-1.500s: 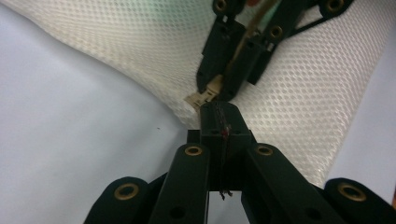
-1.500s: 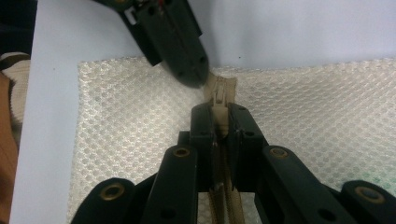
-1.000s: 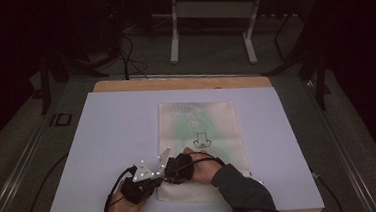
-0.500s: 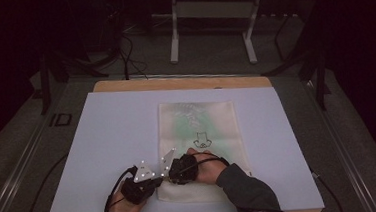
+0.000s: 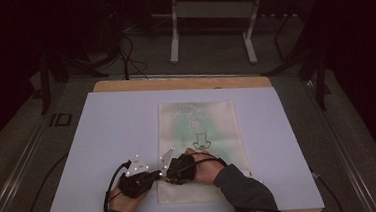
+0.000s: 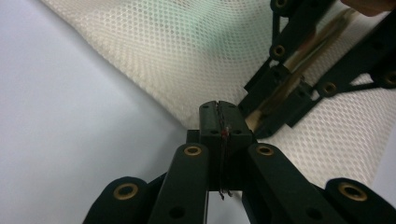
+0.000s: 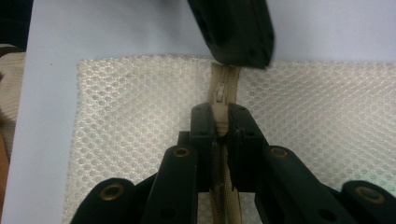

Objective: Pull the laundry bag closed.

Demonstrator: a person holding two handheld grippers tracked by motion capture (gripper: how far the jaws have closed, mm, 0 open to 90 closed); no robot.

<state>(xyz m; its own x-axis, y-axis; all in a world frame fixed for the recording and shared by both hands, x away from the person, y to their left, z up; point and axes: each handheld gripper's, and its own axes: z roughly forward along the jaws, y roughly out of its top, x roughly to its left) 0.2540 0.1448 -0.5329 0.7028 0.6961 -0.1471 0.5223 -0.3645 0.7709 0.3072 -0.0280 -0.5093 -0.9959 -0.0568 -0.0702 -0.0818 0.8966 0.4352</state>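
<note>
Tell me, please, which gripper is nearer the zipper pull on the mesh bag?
Right. The right gripper is clamped on the zipper pull; the left gripper pinches the mesh bag edge just beyond it.

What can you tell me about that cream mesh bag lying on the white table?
The cream mesh laundry-style bag lies flat on the pale table top, long side running away from the person. Its fabric is a fine honeycomb net with something greenish and a dark drawing showing through. A tan zipper runs near its near end. The right gripper is shut on the zipper's pull tab, while the left gripper pinches the bag's edge close beside it.
</note>
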